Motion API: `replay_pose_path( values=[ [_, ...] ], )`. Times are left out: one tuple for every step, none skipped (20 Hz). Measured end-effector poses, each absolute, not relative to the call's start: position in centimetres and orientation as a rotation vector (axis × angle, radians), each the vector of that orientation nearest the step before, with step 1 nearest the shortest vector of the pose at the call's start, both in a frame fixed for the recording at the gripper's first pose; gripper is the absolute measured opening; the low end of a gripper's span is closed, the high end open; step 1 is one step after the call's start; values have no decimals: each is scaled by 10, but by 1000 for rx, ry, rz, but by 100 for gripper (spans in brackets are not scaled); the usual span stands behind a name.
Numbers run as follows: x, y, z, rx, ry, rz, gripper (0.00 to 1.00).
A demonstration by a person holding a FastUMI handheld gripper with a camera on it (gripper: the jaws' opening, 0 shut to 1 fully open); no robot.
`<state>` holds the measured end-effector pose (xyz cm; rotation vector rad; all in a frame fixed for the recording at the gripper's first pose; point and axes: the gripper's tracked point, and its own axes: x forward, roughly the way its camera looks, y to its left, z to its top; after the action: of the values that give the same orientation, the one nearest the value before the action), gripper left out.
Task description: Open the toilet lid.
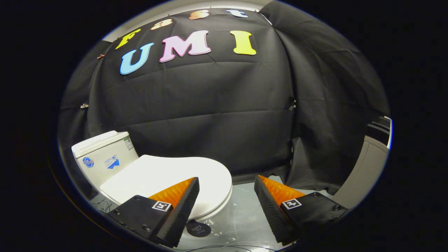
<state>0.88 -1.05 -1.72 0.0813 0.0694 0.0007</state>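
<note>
Toilet lid (168,175) is seen lying flat and closed on the white toilet (210,206), in front of the tank (101,154). The gripper (226,185) is held above the lid's front rim, with its fingers (182,206) spread wide apart and nothing held between them. One finger is seen over the lid; the other is over the shiny floor (241,217) beside the toilet.

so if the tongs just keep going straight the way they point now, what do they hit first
Probably nothing on the toilet. The open tongs aim past the front edge of the closed toilet lid, which sits under the left finger. Straight ahead lies the shiny floor, then the black cloth wall. Depth is hard to judge.
</note>
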Motion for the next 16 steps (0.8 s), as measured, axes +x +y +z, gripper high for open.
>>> replay_pose_path(
  values=[
    [10,-13,-22,107,86,0,98],
    [10,-15,-32,124,118,-4,98],
    [10,-16,-38,140,145,-1,98],
    [10,-17,-45,152,165,2,98],
    [6,-19,-53,164,188,3,98],
    [4,-21,-61,177,214,6,98],
    [2,-21,-71,202,238,12,98],
    [1,-21,-77,233,263,20,98],
    [0,-18,-81,277,286,28,98],
    [-1,-16,-89,321,323,34,98],
    [-4,-14,-97,374,346,41,99],
    [-7,-13,-108,432,378,44,99],
    [-8,-9,-118,501,416,59,99],
    [-12,-3,-126,584,453,71,99],
    [-11,6,-132,659,489,84,99],
    [-12,12,-136,728,510,104,99]
  ],
)
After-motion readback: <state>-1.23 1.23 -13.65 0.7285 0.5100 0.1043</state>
